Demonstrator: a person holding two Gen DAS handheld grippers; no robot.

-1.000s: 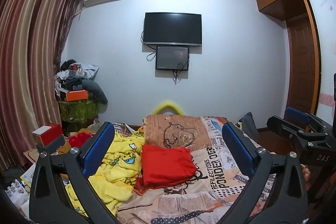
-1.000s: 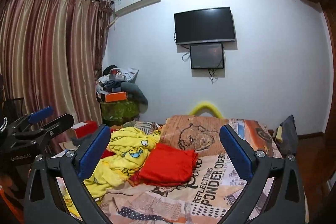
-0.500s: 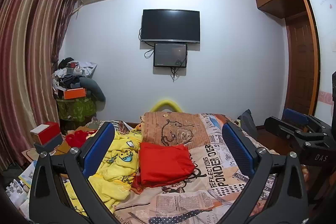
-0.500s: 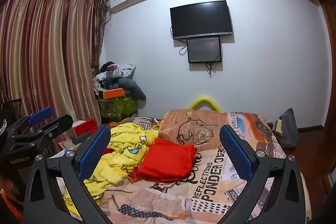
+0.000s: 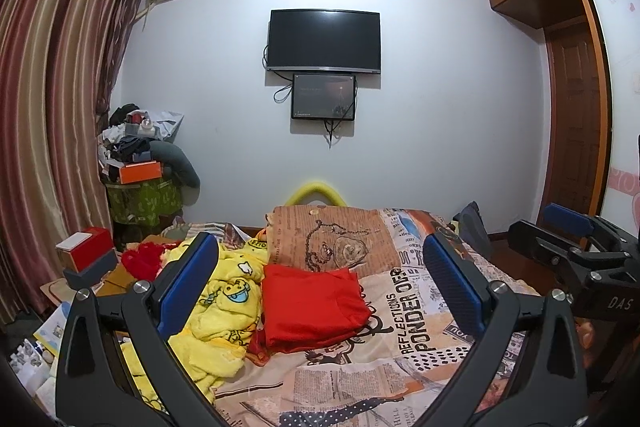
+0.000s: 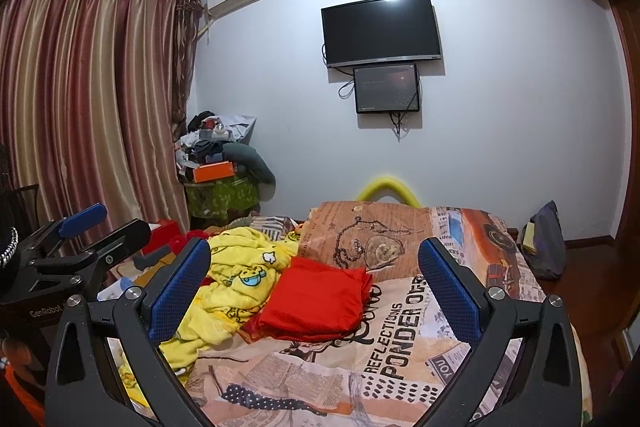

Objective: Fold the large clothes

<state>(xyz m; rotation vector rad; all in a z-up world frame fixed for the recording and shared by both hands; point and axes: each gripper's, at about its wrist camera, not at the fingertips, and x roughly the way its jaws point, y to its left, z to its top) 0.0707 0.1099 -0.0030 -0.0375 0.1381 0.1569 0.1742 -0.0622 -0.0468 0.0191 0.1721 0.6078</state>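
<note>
A folded red garment point(image 5: 314, 303) point(image 6: 318, 301) lies in the middle of the bed. To its left a yellow cartoon-print garment point(image 5: 216, 311) point(image 6: 236, 283) sits crumpled. My left gripper point(image 5: 320, 287) is held above the near end of the bed, open, with nothing between its blue pads. My right gripper point(image 6: 316, 287) is also open and empty, at about the same height. Each gripper shows at the edge of the other's view, the right gripper point(image 5: 576, 247) far right and the left gripper point(image 6: 76, 247) far left.
The bed point(image 5: 400, 367) has a newspaper-print cover. A cluttered stand point(image 5: 140, 179) is in the left corner by the curtains point(image 5: 52, 115). Red boxes point(image 5: 86, 253) lie left of the bed, a dark bag point(image 6: 544, 243) to its right. A TV point(image 5: 324, 41) hangs on the far wall.
Both views have tilted and drifted slightly, so the bed and clothes sit lower in frame. Neither gripper has closed, and the clothes have not moved.
</note>
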